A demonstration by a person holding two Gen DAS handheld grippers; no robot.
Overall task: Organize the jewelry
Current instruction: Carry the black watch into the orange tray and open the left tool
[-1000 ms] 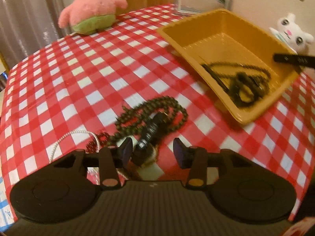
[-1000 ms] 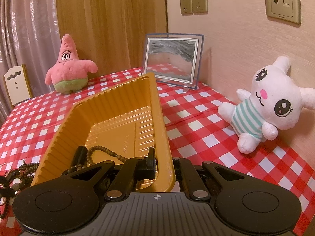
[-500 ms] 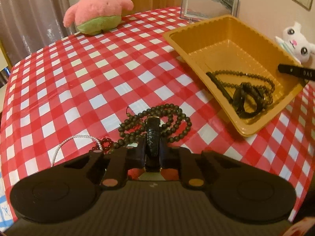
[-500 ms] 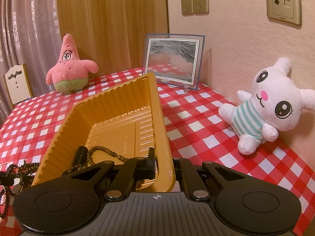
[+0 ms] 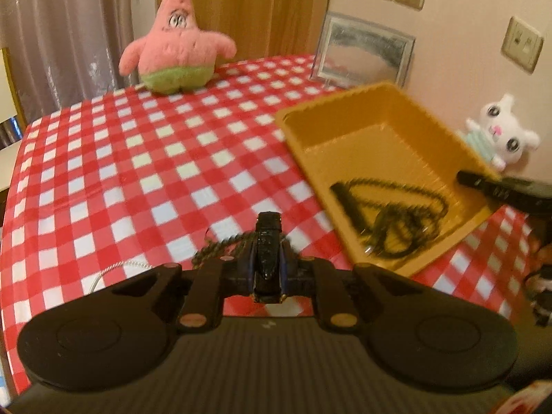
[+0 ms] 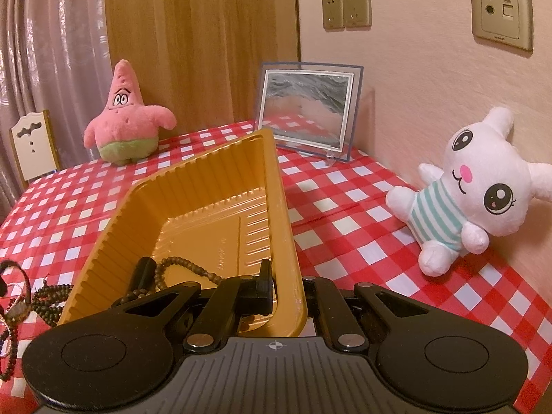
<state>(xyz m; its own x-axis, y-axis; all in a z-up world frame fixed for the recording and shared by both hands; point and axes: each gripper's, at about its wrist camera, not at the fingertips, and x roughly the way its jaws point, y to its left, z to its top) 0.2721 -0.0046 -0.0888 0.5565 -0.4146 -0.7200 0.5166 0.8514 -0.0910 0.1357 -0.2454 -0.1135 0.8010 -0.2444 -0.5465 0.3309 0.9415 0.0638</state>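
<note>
Lifted since a second ago: the left gripper (image 5: 268, 269), then spread open over the heap, is now pinching the black watch (image 5: 267, 255) between its fingers and raising it off the checked tablecloth (image 5: 138, 172). The watch is standing upright in the jaws, strap end poking above them. A dark bead necklace (image 5: 220, 246) is trailing beneath and behind the watch; whether it is hanging from the watch or lying on the cloth cannot be told through the blur. A thin white cord (image 5: 114, 269) is lying on the cloth to the left.

The right gripper (image 6: 288, 291) is clamping the near rim of the yellow tray (image 6: 207, 186), one finger inside, one outside. In the tray, at the near end, a second string of beads (image 6: 186, 269) and a black strap (image 6: 143, 269) are lying tangled. From the right wrist view, more beads (image 6: 48, 296) are showing on the cloth just left of the tray.

Background: pink starfish plush (image 6: 126, 124) at the far edge, framed picture (image 6: 307, 110) beside the wall, white bunny plush (image 6: 472, 186) leaning on the wall right of the tray.
</note>
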